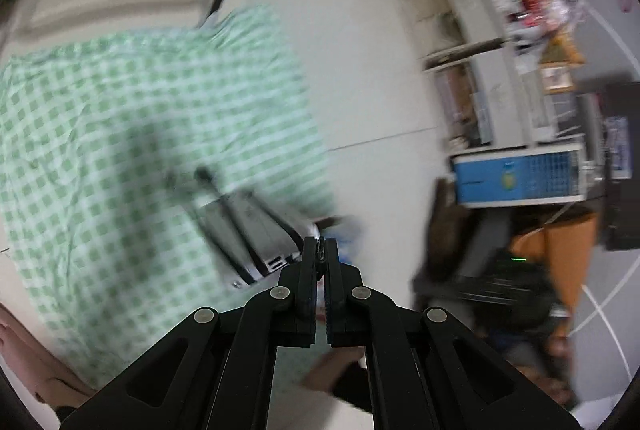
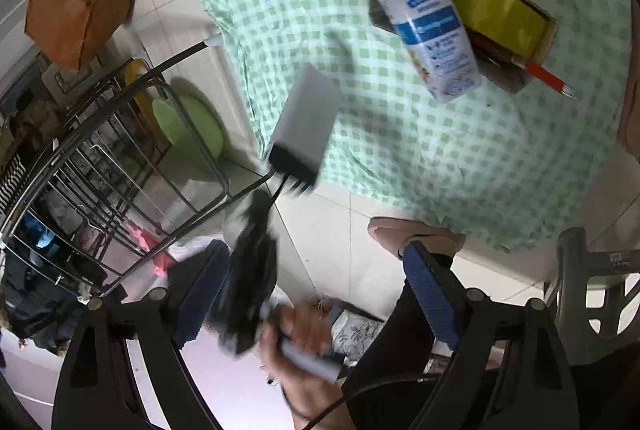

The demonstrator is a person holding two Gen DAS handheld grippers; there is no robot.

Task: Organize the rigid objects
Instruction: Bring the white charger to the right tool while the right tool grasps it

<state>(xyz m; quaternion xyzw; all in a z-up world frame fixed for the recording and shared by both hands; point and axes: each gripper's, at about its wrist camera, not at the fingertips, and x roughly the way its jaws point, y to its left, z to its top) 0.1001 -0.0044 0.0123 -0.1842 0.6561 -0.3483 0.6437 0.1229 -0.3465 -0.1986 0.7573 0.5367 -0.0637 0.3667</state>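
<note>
A grey router with black antennas (image 1: 248,226) lies on the green checked tablecloth (image 1: 120,134). My left gripper (image 1: 320,250) is shut, pinching a thin antenna tip at the router's near corner. In the right wrist view the same router (image 2: 304,122) hangs near the cloth's edge, with the other gripper (image 2: 256,262) blurred under it. My right gripper (image 2: 316,270) is open and empty, well back from the table. A white bottle with a blue label (image 2: 428,22) leans on a cardboard box (image 2: 504,70) holding yellow tape (image 2: 496,10) and a red pen (image 2: 544,76).
A black metal rack (image 2: 120,170) with a green bowl (image 2: 192,130) stands left of the table. A grey plastic chair (image 2: 592,282) is at the right. Cluttered shelves (image 1: 520,30) and a blue box (image 1: 520,178) are across the tiled floor (image 1: 380,90).
</note>
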